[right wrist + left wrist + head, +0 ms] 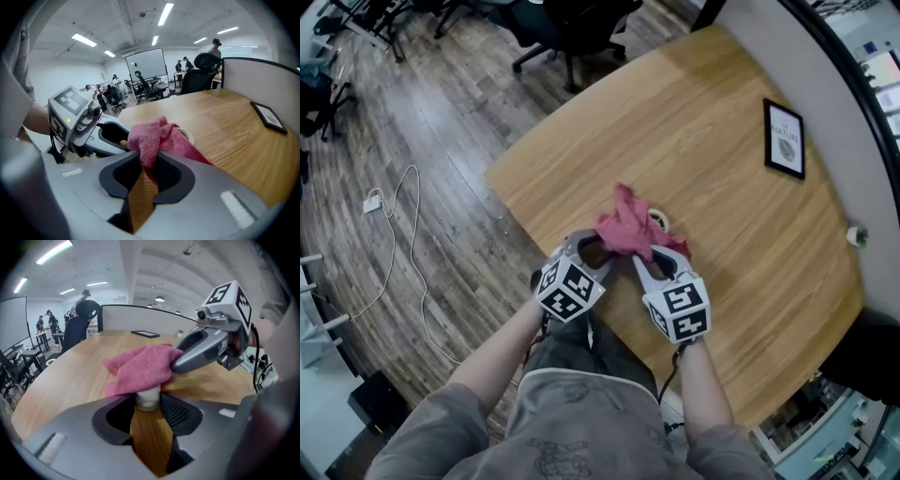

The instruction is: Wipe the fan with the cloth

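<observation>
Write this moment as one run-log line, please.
left hand-held gripper: gripping fan | right hand-held gripper: pinching cloth | cloth: draped over fan | surface: wooden table

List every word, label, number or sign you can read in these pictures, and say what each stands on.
"NATURE": on the framed picture lying on the table; the smaller print around it is too small to read.
Left marker cube and right marker cube: black-and-white square patterns only, no letters.
Nothing else is readable.
</observation>
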Motion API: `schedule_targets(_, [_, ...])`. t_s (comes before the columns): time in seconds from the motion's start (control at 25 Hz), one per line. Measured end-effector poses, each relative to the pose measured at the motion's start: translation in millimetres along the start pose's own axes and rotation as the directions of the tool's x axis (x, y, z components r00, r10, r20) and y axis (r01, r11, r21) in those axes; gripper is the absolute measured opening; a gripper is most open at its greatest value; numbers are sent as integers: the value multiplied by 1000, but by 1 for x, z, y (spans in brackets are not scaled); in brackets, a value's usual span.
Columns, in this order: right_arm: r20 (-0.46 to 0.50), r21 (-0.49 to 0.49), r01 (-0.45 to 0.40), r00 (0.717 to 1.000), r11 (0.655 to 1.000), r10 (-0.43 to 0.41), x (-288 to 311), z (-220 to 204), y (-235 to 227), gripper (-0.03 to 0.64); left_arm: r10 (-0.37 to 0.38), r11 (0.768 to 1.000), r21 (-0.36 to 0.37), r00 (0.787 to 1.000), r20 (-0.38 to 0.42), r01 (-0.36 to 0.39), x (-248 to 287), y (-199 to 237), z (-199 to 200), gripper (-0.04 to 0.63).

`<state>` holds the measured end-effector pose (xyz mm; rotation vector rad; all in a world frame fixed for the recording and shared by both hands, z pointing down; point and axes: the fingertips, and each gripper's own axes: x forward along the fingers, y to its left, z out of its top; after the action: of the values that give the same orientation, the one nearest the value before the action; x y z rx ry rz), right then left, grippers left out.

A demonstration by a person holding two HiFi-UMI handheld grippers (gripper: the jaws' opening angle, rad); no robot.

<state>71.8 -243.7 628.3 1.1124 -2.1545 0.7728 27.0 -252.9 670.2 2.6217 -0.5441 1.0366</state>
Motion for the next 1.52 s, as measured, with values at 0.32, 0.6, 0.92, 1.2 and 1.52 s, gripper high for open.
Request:
schedule_targets(0.32, [114, 196, 173, 974, 965, -198, -27, 12, -68, 81, 7, 1000, 26, 1000, -3, -7, 1, -1, -1, 172])
schedule_targets(0.6, [163, 220, 263, 940, 939, -301, -13, 30, -64, 81, -24, 1000, -12, 999, -25, 24, 2, 0, -1, 171])
schedule_targets(0.92, [76, 96, 28, 997, 995, -35, 15, 24, 7, 81, -64, 998, -33, 997, -45, 62, 2, 0, -2, 170])
schedule_targets(1.2, [23, 118, -63, 998, 991, 61, 13, -9, 23, 81, -52, 999, -13, 998, -42, 52, 3, -1, -1, 169])
schedule_targets(1.52, [16, 98, 141, 990, 985, -143, -28, -6, -45, 81, -67, 997, -29, 997, -46, 66, 3, 1, -2, 170])
